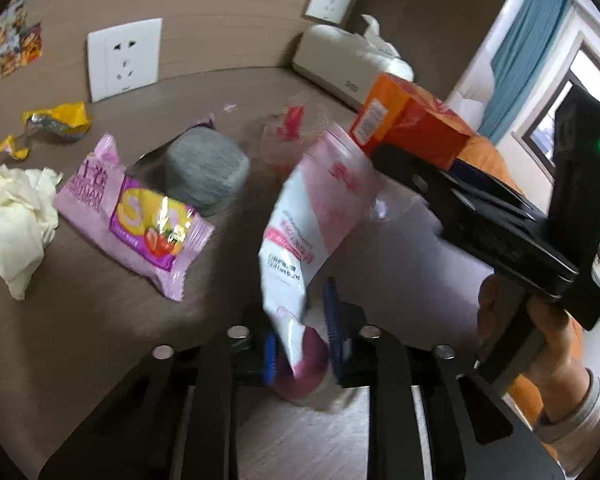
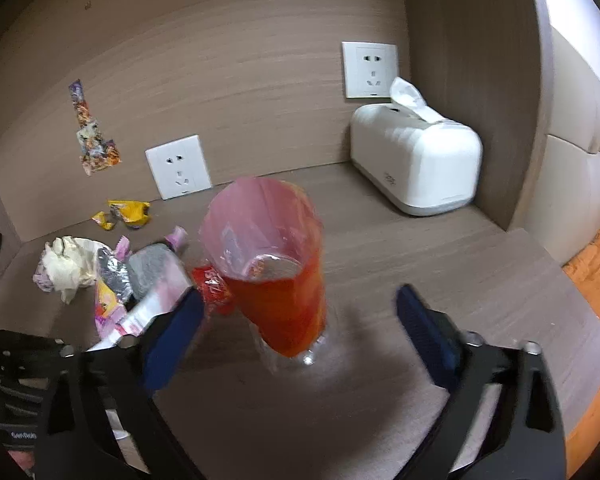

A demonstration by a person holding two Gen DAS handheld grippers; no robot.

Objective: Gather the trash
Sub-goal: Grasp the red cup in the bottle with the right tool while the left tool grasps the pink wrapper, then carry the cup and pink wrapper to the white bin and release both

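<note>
My left gripper point(image 1: 302, 332) is shut on a white and pink plastic packet point(image 1: 316, 216) and holds it up above the brown desk point(image 1: 100, 320). My right gripper point(image 2: 300, 320) is open, its blue fingers either side of a clear bag holding an orange box point(image 2: 276, 280); in the left wrist view the orange box point(image 1: 404, 120) shows at that gripper's tip. On the desk lie a pink snack wrapper point(image 1: 132, 212), a crumpled tissue point(image 1: 12, 216), a torn yellow wrapper point(image 1: 56, 120) and a grey round object point(image 1: 206, 170).
A white tissue box point(image 2: 416, 160) stands in the back right corner. Two wall sockets point(image 2: 178, 166) sit on the back panel, with a sticker point(image 2: 92, 136) to the left. The desk's right edge drops to an orange bed cover point(image 2: 596, 260).
</note>
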